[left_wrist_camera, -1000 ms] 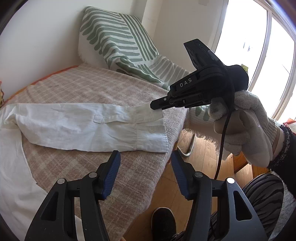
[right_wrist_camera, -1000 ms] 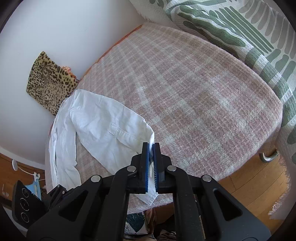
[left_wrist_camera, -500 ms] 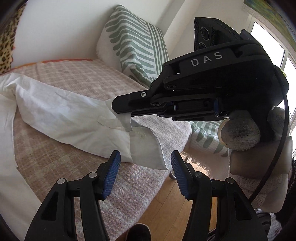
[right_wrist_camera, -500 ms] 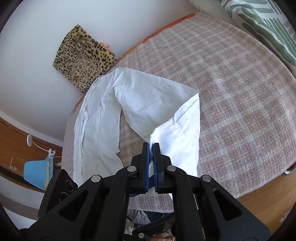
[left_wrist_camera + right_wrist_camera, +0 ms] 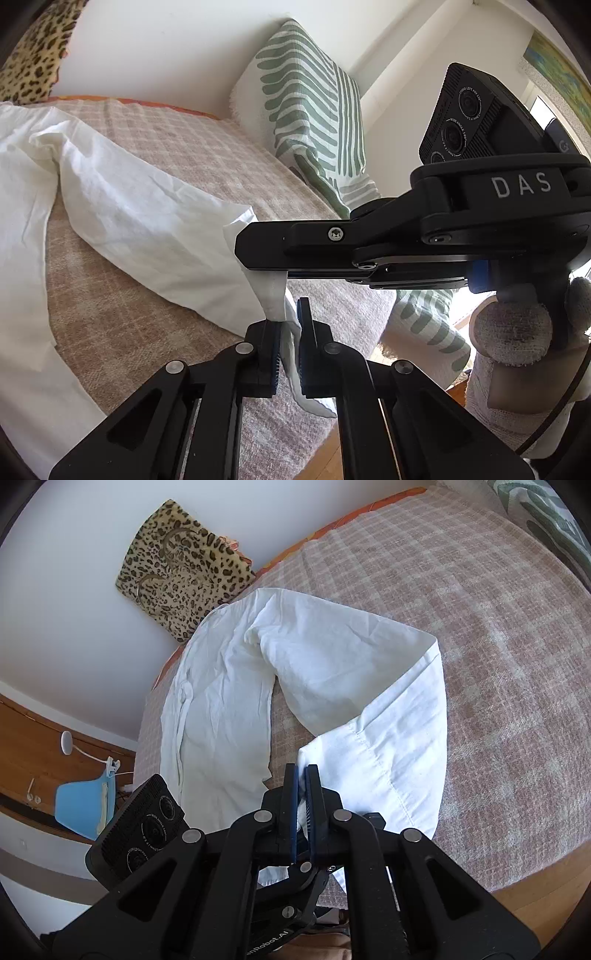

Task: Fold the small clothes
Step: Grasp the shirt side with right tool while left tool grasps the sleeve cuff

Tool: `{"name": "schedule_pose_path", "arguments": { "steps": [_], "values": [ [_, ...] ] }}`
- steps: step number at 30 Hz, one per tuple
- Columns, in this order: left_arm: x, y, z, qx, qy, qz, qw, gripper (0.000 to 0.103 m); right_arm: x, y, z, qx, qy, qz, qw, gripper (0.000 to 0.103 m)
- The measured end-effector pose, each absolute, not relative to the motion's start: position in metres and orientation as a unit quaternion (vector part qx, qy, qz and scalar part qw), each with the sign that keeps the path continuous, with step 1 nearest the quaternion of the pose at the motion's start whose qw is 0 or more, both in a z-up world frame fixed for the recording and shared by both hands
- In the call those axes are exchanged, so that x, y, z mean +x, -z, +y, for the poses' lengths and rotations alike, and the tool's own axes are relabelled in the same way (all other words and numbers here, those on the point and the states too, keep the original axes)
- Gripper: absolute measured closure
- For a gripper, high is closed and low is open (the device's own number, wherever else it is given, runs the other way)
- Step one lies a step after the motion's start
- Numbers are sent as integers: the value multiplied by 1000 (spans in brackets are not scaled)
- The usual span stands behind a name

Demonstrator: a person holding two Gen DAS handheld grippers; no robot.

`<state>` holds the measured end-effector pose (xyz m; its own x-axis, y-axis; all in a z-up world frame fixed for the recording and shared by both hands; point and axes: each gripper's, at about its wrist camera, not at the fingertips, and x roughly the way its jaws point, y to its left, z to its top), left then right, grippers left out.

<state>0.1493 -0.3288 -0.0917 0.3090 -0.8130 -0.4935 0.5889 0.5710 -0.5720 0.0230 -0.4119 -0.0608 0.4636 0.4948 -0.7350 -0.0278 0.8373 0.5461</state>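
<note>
1. Left wrist view:
   - The left gripper [image 5: 290, 332] has its jaws clamped on a white fold of the shirt [image 5: 140, 221]; cloth shows between the blue pads.
   - The pinched fold is the sleeve end, which hangs down from the right gripper [image 5: 255, 254] at 12 o'clock, just above.
   - The rest of the shirt lies on the bed [image 5: 207, 155], running from the jaws toward 10 o'clock.
   - Judgement: two grips close together on one cuff keep the edge taut and square for the fold.
   - A striped cushion [image 5: 310, 110] leans on the wall at 1 o'clock. A gloved hand [image 5: 517, 332] carries the right gripper at 3 o'clock.

2. Right wrist view:
   - The right gripper [image 5: 301, 801] has its jaws closed on white cloth, with the pads nearly touching.
   - The sleeve rises from the jaws toward 1 o'clock, bends, and returns toward 11 o'clock to join the shirt body [image 5: 218, 716].
   - The body lies flat at 10 o'clock.
   - Judgement: the sleeve is held doubled over so that it can be laid across the body.
   - A leopard-print cushion [image 5: 181, 568] stands at 11 o'clock, well apart.
   - Part of the left gripper shows under the jaws at 6 o'clock.
</note>
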Motion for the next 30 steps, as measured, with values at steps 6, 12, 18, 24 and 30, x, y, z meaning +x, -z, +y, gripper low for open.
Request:
{"name": "schedule_pose_path", "arguments": {
  "steps": [6,12,18,24,30],
  "values": [
    [140,81,-318,-143,443,370,804,102,25,45,-424,251,-175,477,824,79],
    [130,65,-300,-122,435,344,823,102,59,28,-455,240,-151,452,846,68],
    [106,50,-272,-94,421,311,847,102,146,51,-459,205,-98,479,848,68],
    [100,45,-255,-78,404,304,859,102,216,78,-413,184,-121,511,831,68],
    [101,47,-245,-71,395,305,864,102,254,92,-371,133,-119,533,827,68]
  ]
}}
